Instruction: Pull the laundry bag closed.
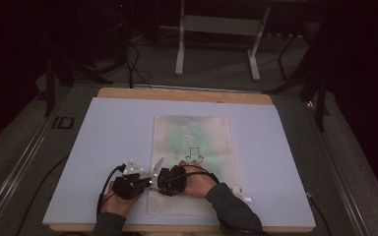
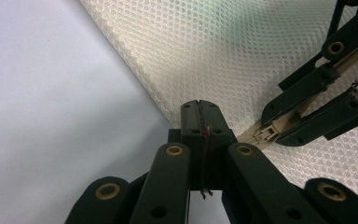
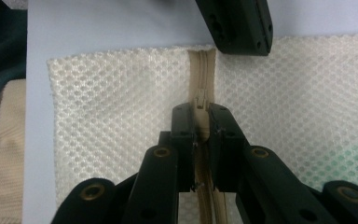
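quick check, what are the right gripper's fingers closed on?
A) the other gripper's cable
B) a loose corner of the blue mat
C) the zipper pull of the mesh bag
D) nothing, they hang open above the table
C. In the right gripper view the right gripper has its fingers pressed together on the beige zipper pull, on the zip line of the white mesh bag.

The right gripper [image 3: 201, 122] is covering part of the zip pull [image 3: 200, 103] at frame centre. The mesh bag [image 2: 242, 56] is running off the top edge, its contents blurring green.
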The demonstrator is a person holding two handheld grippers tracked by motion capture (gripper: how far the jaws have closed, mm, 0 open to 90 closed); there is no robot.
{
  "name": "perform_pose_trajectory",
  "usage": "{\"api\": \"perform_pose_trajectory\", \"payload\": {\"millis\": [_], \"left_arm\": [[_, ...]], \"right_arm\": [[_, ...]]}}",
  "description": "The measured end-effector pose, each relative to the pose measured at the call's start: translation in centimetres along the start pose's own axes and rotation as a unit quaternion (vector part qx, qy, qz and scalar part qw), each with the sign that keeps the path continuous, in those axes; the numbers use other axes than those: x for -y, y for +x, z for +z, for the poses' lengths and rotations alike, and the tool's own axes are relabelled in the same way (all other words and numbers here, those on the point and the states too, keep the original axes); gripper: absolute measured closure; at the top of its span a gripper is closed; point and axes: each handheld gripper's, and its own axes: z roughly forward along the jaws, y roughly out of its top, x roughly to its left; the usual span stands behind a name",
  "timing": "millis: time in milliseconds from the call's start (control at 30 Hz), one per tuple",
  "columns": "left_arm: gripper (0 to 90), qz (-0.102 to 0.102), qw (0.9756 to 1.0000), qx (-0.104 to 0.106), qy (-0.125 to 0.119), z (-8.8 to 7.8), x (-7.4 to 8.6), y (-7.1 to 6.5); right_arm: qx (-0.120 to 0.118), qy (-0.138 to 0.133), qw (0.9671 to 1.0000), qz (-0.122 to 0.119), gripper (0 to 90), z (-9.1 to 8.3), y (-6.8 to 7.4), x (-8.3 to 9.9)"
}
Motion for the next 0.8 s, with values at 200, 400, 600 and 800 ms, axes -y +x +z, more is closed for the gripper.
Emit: {"api": "perform_pose_trajectory", "payload": {"millis": [200, 400, 600, 800], "left_arm": [[89.4, 0.0, 1.0, 0.0, -0.001, 0.0, 0.0, 0.0], [89.4, 0.0, 1.0, 0.002, 0.0, 0.0, 0.0, 0.1], [89.3, -0.001, 1.0, 0.003, 0.0, 0.0, 0.0, 0.1], [89.3, -0.001, 1.0, 0.002, 0.0, 0.0, 0.0, 0.1]], "right_arm": [[0.003, 0.001, 1.0, -0.001, 81.9, -0.2, 0.0, 0.4], [0.002, 0.004, 1.0, -0.001, 81.9, -0.4, 0.0, 0.7], [0.003, 0.01, 0.9999, -0.004, 81.9, -0.5, 0.1, 0.9], [0.002, 0.012, 0.9999, -0.005, 81.9, -0.6, 0.1, 1.1]]}}
